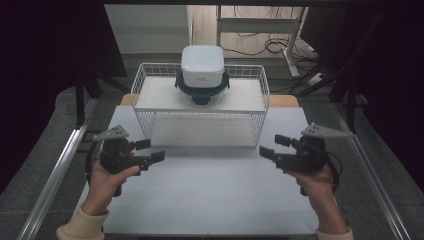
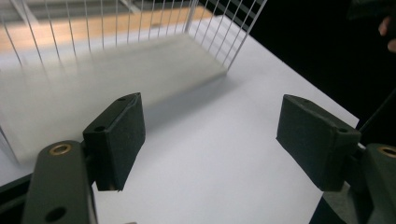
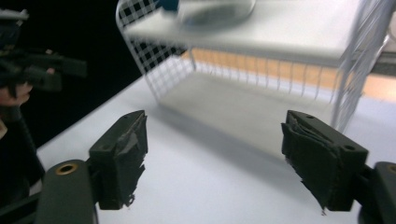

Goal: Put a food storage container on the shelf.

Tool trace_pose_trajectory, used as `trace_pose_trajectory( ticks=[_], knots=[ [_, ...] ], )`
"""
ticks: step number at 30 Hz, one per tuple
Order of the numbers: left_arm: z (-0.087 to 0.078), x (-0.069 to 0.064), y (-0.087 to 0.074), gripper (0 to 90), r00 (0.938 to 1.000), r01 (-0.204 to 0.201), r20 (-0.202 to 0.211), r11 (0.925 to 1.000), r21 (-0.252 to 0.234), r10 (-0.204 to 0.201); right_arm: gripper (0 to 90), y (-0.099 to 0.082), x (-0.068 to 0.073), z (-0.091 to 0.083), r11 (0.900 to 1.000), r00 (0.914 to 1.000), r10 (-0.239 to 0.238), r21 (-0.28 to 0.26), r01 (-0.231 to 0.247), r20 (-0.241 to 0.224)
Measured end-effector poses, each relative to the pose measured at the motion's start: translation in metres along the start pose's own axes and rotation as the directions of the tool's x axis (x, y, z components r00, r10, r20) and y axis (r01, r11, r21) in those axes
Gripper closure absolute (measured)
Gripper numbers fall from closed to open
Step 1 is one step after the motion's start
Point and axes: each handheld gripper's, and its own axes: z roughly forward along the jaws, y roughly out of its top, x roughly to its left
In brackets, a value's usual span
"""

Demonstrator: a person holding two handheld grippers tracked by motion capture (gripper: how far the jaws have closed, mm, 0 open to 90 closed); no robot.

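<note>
Both grippers, left gripper (image 1: 150, 151) and right gripper (image 1: 274, 146), hang released and empty, flanking the wire rack (image 1: 200, 131), the lidded container (image 1: 202, 70) centred atop it, equally far from each.

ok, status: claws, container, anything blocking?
Left claw open, empty. Right claw open, empty. Lidded container untouched on wire rack top shelf. Nothing between claws and rack.

Lidded container (image 1: 202, 72) on the wire rack's (image 1: 200, 107) upper shelf (mid-table (image 1: 210, 195), far side), both grippers before it.
</note>
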Motion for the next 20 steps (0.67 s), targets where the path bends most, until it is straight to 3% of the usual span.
trace_pose_trajectory(
  ticks=[3,6,12,15,20],
  knots=[
    [0.009,0.005,-0.022,22.9,0.9996,0.011,-0.024,0.9994,0.034,-0.011,18.3,-0.024,0.006,0.006,0.9988,0.9991,-0.037,0.033,0.036,0.023],
    [0.015,0.009,-0.031,22.7,0.9995,0.004,-0.032,0.9982,0.059,-0.002,16.8,-0.045,0.008,0.014,0.9953,0.9966,-0.062,0.078,0.058,0.055],
    [0.027,0.007,-0.042,21.8,0.9983,-0.024,-0.051,0.9957,0.09,0.028,16.8,-0.069,-0.001,0.032,0.9888,0.9964,-0.019,0.149,0.006,0.083],
    [0.026,0.008,-0.042,21.6,0.9982,-0.023,-0.053,0.9959,0.088,0.028,16.8,-0.073,-0.002,0.034,0.9863,0.9965,-0.019,0.165,0.006,0.081],
    [0.024,0.009,-0.042,20.6,0.998,-0.023,-0.057,0.9965,0.081,0.028,16.8,-0.072,-0.002,0.028,0.9897,0.9962,-0.023,0.143,0.011,0.084]
  ],
)
